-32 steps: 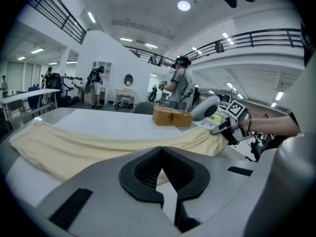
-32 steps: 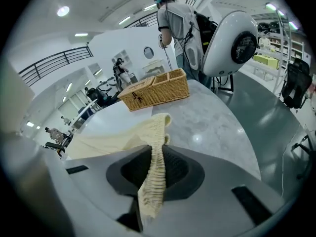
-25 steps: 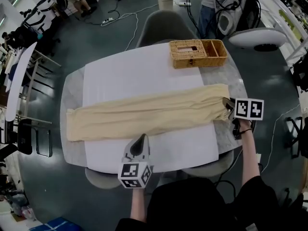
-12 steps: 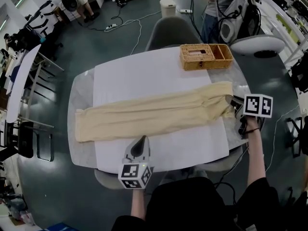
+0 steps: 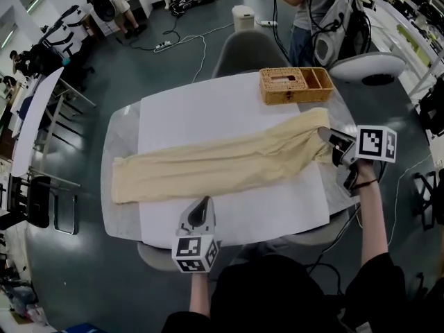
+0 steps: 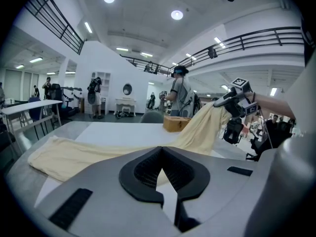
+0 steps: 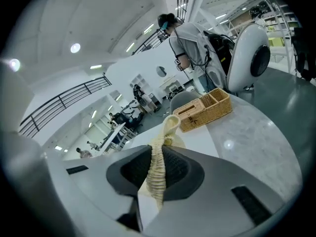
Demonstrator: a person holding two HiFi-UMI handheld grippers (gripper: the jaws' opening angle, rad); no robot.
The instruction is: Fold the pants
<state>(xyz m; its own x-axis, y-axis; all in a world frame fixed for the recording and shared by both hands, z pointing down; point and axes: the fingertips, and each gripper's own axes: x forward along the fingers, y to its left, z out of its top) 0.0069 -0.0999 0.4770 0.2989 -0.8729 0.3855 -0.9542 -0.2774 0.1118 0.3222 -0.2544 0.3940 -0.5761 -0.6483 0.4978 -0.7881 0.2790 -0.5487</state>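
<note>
1. R gripper (image 7: 157,174): fingers clamped on the pants (image 7: 170,125). The ribbed waistband is bunched btwn the pads, w/ a loop of cloth poking past the tips. Only the R gripper view shows this. The head view just puts the R gripper (image 5: 325,136) at the cloth's 3 o'clock end.
2. L gripper (image 6: 162,168): fingers meet at the tips, nothing btwn them. In the head view the L gripper (image 5: 202,205) sits over the worktop's 6 o'clock edge, apart from the pants.
3. The L gripper view adds height. The waist end is off the worktop, w/ cloth sloping up to the R gripper (image 6: 229,105). The head view flattens that.
4. Pants (image 5: 222,161): cream, stretched from 9 o'clock (leg ends, lying flat) to 3 o'clock. They lie on a white sheet (image 5: 208,106) that covers the middle of the grey marbled oval worktop (image 5: 114,141).
5. Around: a grey chair (image 5: 246,47) is tucked in at 12 o'clock, w/ a white bin (image 5: 241,16) beyond it. A person (image 5: 309,2) w/ a backpack stands at 1 o'clock, past the basket.
6. Wicker basket (image 5: 295,84): on the worktop at 1 o'clock, near the waist end but not touching. It has 2 compartments, the 9 o'clock one under a slotted lid and the 3 o'clock one open-topped. Contents can't be made out.
</note>
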